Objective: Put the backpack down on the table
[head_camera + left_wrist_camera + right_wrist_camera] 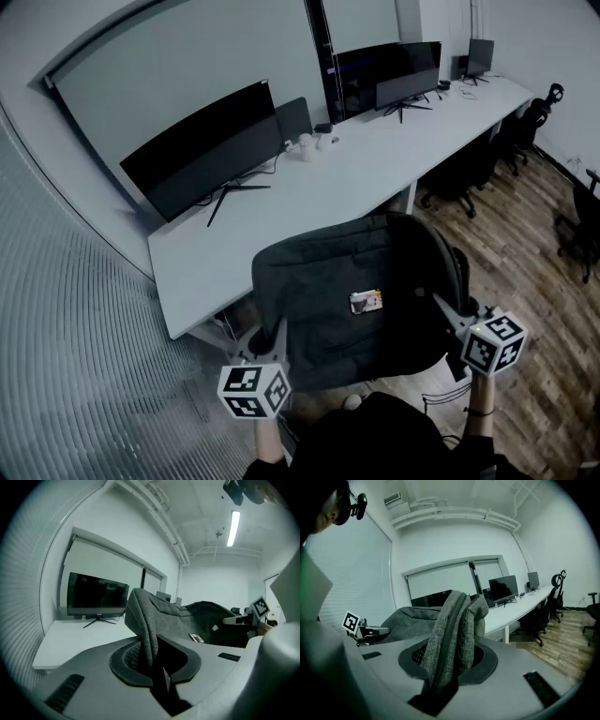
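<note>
The backpack [356,300] is not yet down on the table [375,169]: it hangs stretched between the two tools in front of the person, at the near end of the long white surface. In the head view its far edge overlaps the table's near corner, while most of the bag lies over the gap between the table and the person, with wooden floor [534,253] to the right. No view shows the underside, so I cannot tell whether any part of it touches the tabletop; it looks carried rather than resting. The left tongs [152,656] are closed on a thin fold of grey fabric at the bag's left edge, and the right tongs [447,660] are clamped on a thicker bunch of fabric with a zip line at its right side, so both holds are firm and nothing is released. The bag lies roughly flat, its front panel with a small tag [366,301] facing up. Ahead, the near stretch of the table is bare, with monitors [206,150] along its far edge and office chairs [459,178] to the right. By my reading, pick-up and carry are done; what remains is to bring the bag forward over the bare surface, lower it until it rests, and open both tongs.
</note>
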### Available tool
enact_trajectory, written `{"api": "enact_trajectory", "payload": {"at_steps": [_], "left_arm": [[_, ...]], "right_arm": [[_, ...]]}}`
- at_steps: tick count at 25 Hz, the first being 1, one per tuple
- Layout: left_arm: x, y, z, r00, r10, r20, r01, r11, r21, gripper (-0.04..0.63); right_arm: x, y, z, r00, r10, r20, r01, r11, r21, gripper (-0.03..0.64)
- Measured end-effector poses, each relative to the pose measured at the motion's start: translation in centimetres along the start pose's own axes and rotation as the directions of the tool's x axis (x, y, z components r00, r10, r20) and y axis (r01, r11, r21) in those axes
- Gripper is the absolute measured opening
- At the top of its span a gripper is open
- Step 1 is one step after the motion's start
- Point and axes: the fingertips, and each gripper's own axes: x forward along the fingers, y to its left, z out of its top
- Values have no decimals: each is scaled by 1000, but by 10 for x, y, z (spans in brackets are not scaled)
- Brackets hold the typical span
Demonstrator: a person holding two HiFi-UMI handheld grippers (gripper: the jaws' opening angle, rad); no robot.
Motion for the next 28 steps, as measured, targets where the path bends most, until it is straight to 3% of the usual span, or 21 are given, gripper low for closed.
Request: {"api": "enact_trajectory", "payload": {"at_steps": [19,28], "left_arm": [[15,-3,-3,1000,-6,-28,6,1000,-10,44],[17,-25,-13,999,4,-39,-5,1000,-29,44]], "right_arm": [[4,-13,-3,1000,-19,-17,19,1000,9,98],[-8,-31,-8,1000,-15,-27,15,1000,11,98]]}}
